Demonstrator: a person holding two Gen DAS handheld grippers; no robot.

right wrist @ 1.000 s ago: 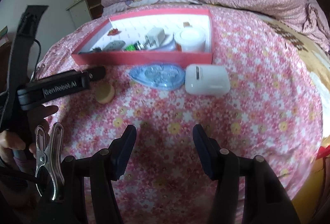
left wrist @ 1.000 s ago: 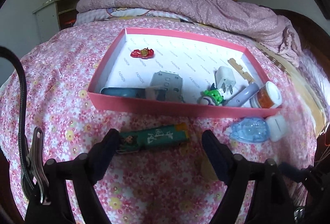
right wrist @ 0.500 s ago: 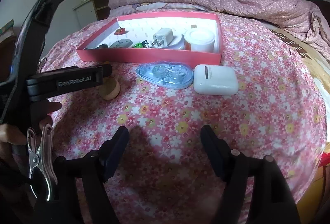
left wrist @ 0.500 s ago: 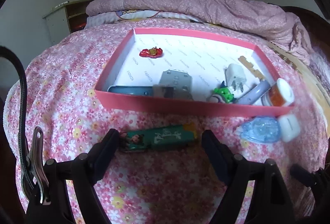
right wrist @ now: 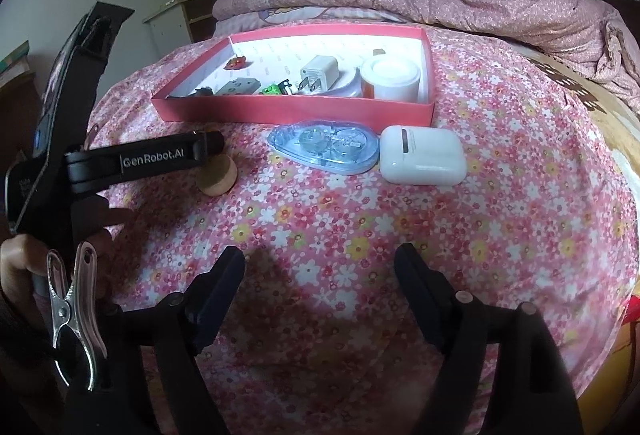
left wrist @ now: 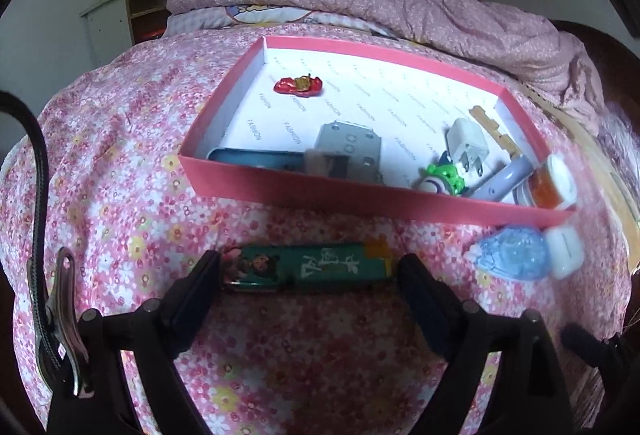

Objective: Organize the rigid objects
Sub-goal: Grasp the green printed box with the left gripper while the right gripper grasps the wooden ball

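A long green printed case [left wrist: 308,267] lies crosswise on the flowered bedspread in front of the pink box [left wrist: 360,195]. My left gripper [left wrist: 308,271] straddles it, one fingertip at each end. Its jaws are opening, and I see no firm press on the case. My right gripper [right wrist: 320,267] hovers over bare bedspread with its jaws opening and nothing between them. Ahead of it lie a blue tape dispenser [right wrist: 324,149], a white earbud case [right wrist: 422,155] and a small wooden disc [right wrist: 218,177]. The left gripper [right wrist: 140,161] reaches in over the disc.
The pink box [right wrist: 292,109] holds a red toy car [left wrist: 298,85], a grey metal piece [left wrist: 348,147], a white plug [left wrist: 466,145], a green toy [left wrist: 444,177], a lilac tube [left wrist: 504,181] and an orange jar [left wrist: 554,183]. A rumpled quilt [left wrist: 400,3] lies behind.
The left gripper has come closer to the green case, whose ends now sit at its fingertips. The right gripper's jaws have spread wider.
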